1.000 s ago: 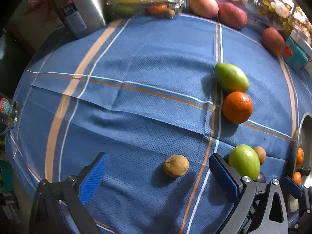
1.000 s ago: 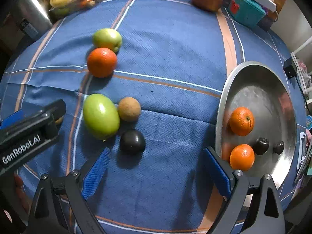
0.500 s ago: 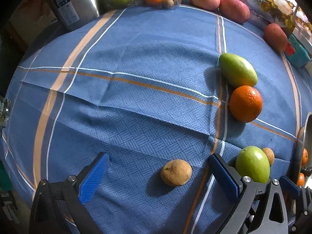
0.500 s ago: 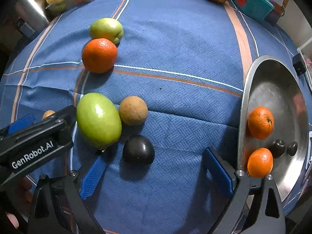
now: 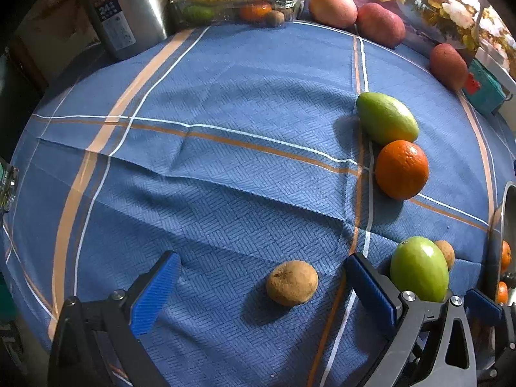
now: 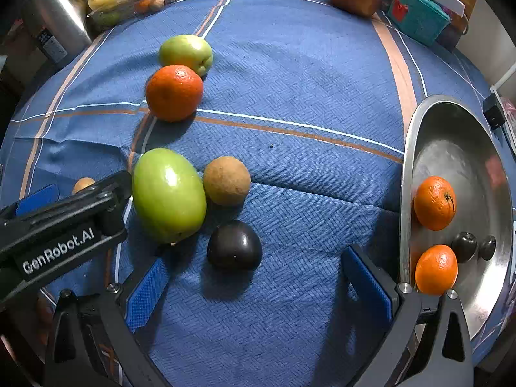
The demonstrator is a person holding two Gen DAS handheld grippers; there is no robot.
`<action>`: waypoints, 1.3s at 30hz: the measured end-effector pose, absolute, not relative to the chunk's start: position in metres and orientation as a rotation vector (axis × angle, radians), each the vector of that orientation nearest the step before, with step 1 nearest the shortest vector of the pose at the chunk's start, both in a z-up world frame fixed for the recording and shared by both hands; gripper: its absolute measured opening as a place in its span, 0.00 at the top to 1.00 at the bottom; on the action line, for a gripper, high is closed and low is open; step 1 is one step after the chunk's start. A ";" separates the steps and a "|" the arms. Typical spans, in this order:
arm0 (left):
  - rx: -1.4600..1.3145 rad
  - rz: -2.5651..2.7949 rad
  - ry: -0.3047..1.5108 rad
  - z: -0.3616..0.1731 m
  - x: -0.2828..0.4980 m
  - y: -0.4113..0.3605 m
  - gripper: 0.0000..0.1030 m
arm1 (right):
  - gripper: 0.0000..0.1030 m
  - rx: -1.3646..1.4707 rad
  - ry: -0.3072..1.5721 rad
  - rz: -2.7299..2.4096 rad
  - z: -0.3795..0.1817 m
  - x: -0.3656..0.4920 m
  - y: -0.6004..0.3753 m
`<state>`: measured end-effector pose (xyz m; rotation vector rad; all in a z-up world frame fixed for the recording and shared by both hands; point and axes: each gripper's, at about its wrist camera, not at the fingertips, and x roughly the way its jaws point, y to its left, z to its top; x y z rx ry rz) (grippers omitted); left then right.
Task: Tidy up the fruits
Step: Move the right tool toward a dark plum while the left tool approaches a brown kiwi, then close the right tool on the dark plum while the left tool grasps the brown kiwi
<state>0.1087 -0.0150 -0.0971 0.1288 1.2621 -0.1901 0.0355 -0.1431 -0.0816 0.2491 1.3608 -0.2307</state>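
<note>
- Right claw (image 6: 254,282) is opening wide over the dark plum (image 6: 234,245), not gripping.
- Left claw (image 5: 258,282) gapes around a kiwi (image 5: 292,282).
- Bowl (image 6: 416,148) holds two oranges and two plums.
- Six fruits remain on the cloth (image 6: 290,80).

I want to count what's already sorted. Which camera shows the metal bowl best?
The right wrist view: the metal bowl shows most of its inside, with two oranges and two small dark fruits. The left wrist view catches only a sliver of its rim at the right edge, with bits of orange.
</note>
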 end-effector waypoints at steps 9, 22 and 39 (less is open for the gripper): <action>0.162 -0.217 1.290 -0.097 0.106 -0.021 0.04 | 0.03 0.259 1.402 -0.218 -0.083 0.042 -0.143; 0.141 -0.323 1.320 -0.084 0.099 -0.035 0.58 | 0.61 0.248 1.374 -0.116 -0.058 0.048 -0.130; 0.062 -0.332 1.225 -0.030 0.097 -0.023 0.72 | 0.73 0.292 1.257 -0.094 -0.006 0.029 -0.146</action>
